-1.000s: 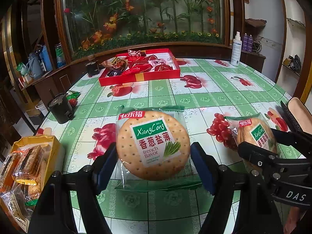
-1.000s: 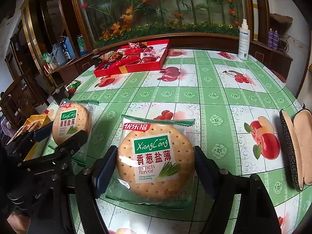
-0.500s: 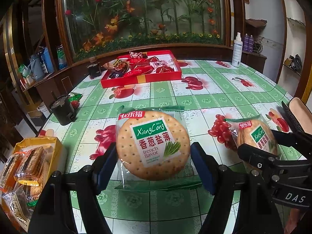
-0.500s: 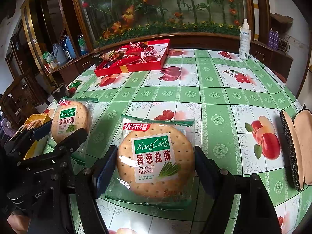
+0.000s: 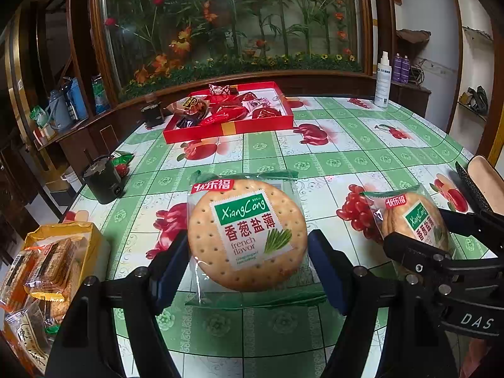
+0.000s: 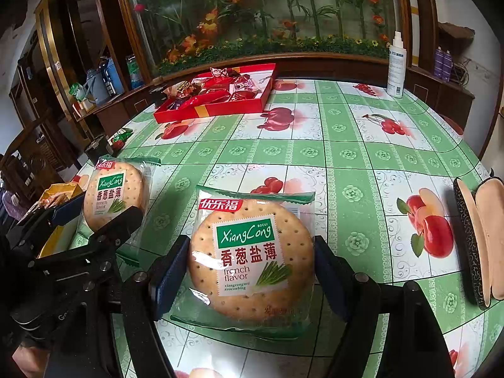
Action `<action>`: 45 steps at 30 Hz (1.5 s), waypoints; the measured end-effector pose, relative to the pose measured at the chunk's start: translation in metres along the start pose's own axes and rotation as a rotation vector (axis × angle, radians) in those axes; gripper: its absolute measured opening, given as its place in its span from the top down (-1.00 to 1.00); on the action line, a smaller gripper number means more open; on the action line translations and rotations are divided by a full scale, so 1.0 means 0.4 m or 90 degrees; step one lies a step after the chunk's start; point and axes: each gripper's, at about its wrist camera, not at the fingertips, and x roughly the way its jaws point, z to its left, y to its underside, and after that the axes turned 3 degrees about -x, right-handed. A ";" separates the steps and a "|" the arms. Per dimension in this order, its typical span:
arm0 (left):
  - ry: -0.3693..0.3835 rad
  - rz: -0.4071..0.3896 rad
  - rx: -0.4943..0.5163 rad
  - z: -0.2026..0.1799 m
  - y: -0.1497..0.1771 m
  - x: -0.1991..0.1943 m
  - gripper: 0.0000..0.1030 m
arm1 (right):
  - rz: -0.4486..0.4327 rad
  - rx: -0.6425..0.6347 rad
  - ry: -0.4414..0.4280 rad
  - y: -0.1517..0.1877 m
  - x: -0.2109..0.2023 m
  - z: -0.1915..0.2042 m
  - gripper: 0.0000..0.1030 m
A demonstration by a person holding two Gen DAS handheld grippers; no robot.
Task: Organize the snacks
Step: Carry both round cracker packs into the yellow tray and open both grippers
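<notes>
- Left gripper (image 5: 247, 261) closed on a round cracker packet (image 5: 247, 236), pads pressing the wrapper at both sides, packet flat and label up, seemingly just above the counter (image 5: 346, 157); whether lifted clear or resting cannot be told through the fisheye.
- Right gripper (image 6: 252, 278) clamped likewise on a second cracker packet (image 6: 252, 261), held level, just to the right of the first.
- Side grip across the disc probably chosen to spare the brittle biscuit and keep the printed face up for sorting.
- Red tray (image 5: 228, 127) at the far side of the counter, left of centre, already holding red-wrapped sweets (image 5: 226, 111); likely the destination, well apart from both packets.
- Yellow box (image 5: 63, 236) of wrapped bars at the near left edge, close beside the left gripper; possibly the source or another sorting spot.
- Black cup (image 5: 102, 179) at the left edge and white spray bottle (image 6: 396, 66) at the far right, both off the straight line to the tray.
- Next move, as judged: carrying both packets forward and setting them down flat.
</notes>
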 end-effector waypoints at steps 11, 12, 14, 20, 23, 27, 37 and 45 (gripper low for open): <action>-0.002 -0.003 0.000 0.001 -0.001 -0.003 -0.44 | 0.000 -0.001 -0.001 0.000 -0.001 0.002 -0.56; -0.002 -0.002 0.000 0.002 -0.001 -0.003 -0.44 | -0.001 -0.001 -0.001 0.000 -0.001 0.003 -0.56; -0.003 -0.003 0.001 0.001 0.000 -0.003 -0.44 | 0.000 0.000 -0.005 0.001 0.000 0.003 -0.56; -0.008 -0.008 0.003 0.004 -0.005 -0.007 -0.44 | 0.004 0.004 -0.013 -0.002 0.004 -0.003 -0.56; -0.010 -0.012 0.006 0.004 -0.005 -0.009 -0.44 | 0.001 0.008 -0.018 -0.005 0.002 -0.008 -0.56; -0.003 0.000 -0.015 0.006 -0.003 -0.013 -0.44 | 0.005 0.017 -0.024 -0.005 0.006 -0.017 -0.56; 0.011 -0.008 -0.067 0.079 0.002 -0.150 -0.45 | 0.002 0.026 -0.042 -0.015 -0.008 -0.009 -0.56; -0.025 -0.041 -0.098 0.221 0.020 -0.296 -0.45 | 0.005 -0.017 -0.116 -0.029 -0.039 0.136 -0.56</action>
